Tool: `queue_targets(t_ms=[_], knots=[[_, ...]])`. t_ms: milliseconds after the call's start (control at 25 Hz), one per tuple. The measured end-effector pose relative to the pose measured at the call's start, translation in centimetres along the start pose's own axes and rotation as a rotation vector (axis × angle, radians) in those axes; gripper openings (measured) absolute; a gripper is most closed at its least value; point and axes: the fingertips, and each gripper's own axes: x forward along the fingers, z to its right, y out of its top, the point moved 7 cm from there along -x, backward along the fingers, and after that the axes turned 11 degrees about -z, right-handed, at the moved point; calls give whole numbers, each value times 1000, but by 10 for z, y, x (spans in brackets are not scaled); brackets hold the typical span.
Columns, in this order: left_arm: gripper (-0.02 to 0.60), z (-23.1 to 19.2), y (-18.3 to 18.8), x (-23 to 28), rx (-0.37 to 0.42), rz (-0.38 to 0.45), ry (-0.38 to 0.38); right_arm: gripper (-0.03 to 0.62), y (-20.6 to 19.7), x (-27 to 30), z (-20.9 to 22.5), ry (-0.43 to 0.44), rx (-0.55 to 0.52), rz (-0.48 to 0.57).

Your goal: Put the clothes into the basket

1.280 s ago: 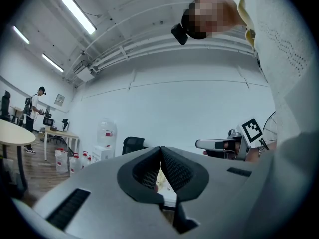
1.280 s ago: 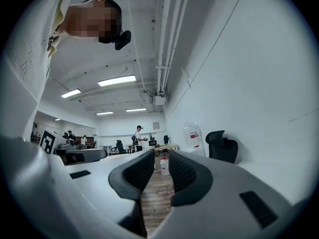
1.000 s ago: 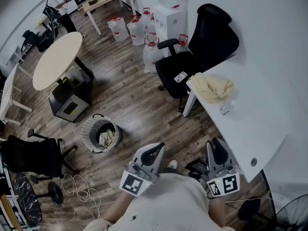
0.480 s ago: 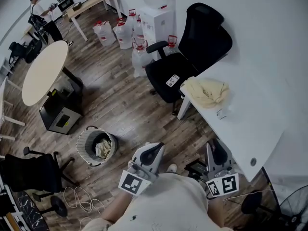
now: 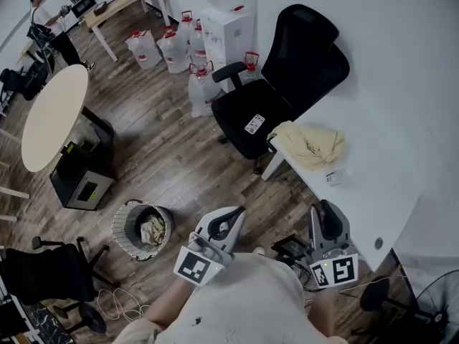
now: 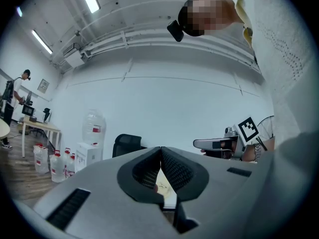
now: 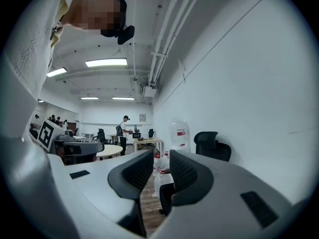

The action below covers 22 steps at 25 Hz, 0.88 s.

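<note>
Left hand-held gripper (image 5: 239,211) has its jaws together on nothing; the right hand-held gripper (image 5: 326,206) stands parted and empty. A yellow garment (image 5: 310,143) lies crumpled at the white bench's (image 5: 373,185) corner, well apart from the round basket (image 5: 119,224) on the floor, which already holds one piece. This looks like the fetching step: next, reach forward and close on a fold.

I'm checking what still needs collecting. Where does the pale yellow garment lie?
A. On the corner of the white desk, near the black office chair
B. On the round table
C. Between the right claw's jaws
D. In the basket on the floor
A: the pale yellow garment lies crumpled on the white desk beside the black office chair, while the basket on the floor holds another cloth.
</note>
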Motion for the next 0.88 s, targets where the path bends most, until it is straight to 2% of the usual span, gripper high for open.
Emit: queue_targets(t_ms=[520, 680, 880], knots=[[20, -108, 17, 6, 25, -13, -137, 110, 7, 61, -27, -188, 42, -18], [20, -126, 18, 9, 18, -16, -154, 110, 10, 67, -21, -239, 69, -18], [20, -134, 18, 14, 8, -22, -164, 114, 10, 82, -12, -255, 51, -44]])
